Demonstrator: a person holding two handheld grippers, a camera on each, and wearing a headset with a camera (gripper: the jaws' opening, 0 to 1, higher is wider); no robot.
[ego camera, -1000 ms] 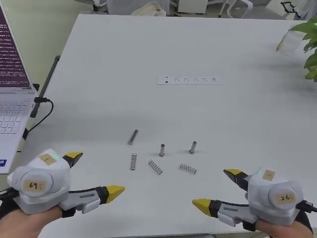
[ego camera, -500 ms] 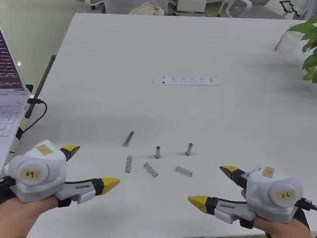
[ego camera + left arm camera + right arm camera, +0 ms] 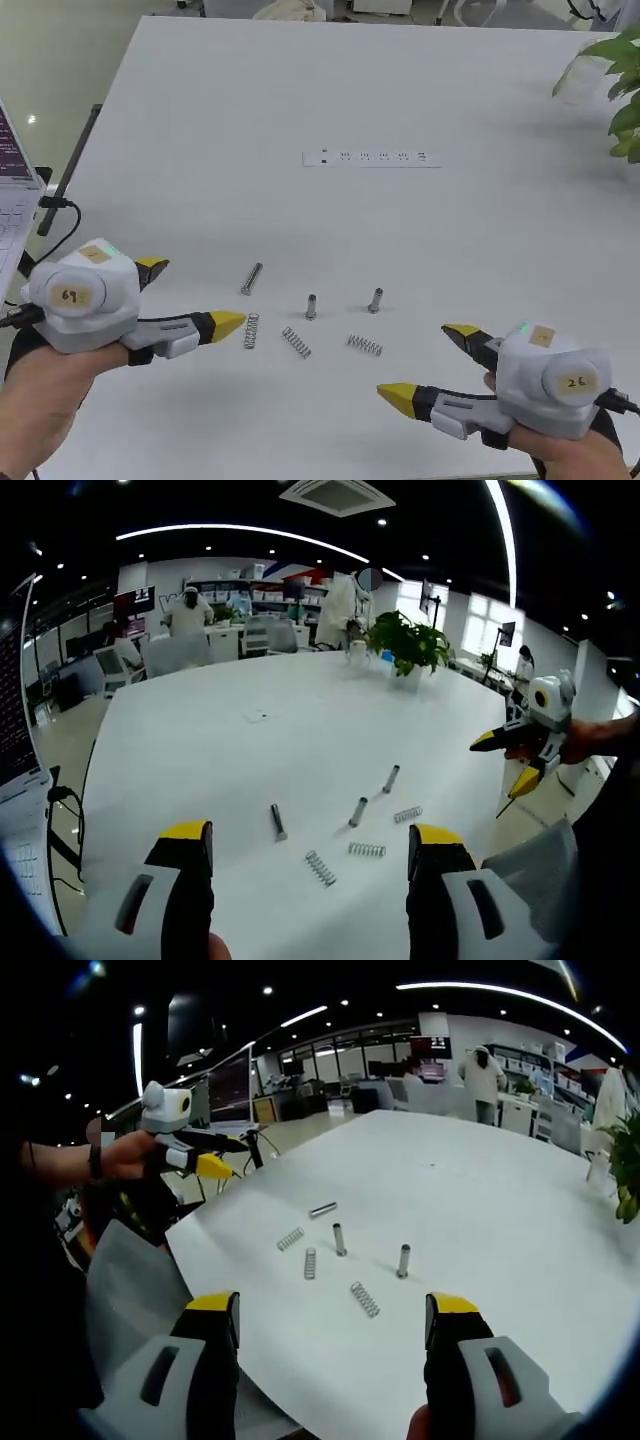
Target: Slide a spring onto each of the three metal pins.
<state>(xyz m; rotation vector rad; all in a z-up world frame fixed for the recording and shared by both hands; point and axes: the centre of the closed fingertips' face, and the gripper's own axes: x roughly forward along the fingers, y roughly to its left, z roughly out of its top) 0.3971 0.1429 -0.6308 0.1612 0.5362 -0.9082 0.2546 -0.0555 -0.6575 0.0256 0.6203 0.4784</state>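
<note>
**A:** What are we looking over, biggest first?

**B:** We are working at the white table. A potted plant is leaning in at its right edge, toward the far corner. A power strip is sitting in the middle of the table.

**A:** And what are we holding?

**B:** We are holding the left gripper over the near-left part of the table, its jaws standing apart and empty. We are holding the right gripper at the near edge, toward the right corner, jaws likewise apart and gripping nothing.

**A:** Where are the pins sitting?

**B:** Between the two grippers, toward the near edge. The tipped pin is lying on its side on the left. The middle pin and the right pin are standing upright, apart from each other.

**A:** And the springs?

**B:** They are lying flat in a row, just nearer the near edge than the pins. The left spring is lying just beside the left gripper's yellow tip, then the middle spring and the right spring. Each is resting on the table, apart from the pins.
</note>
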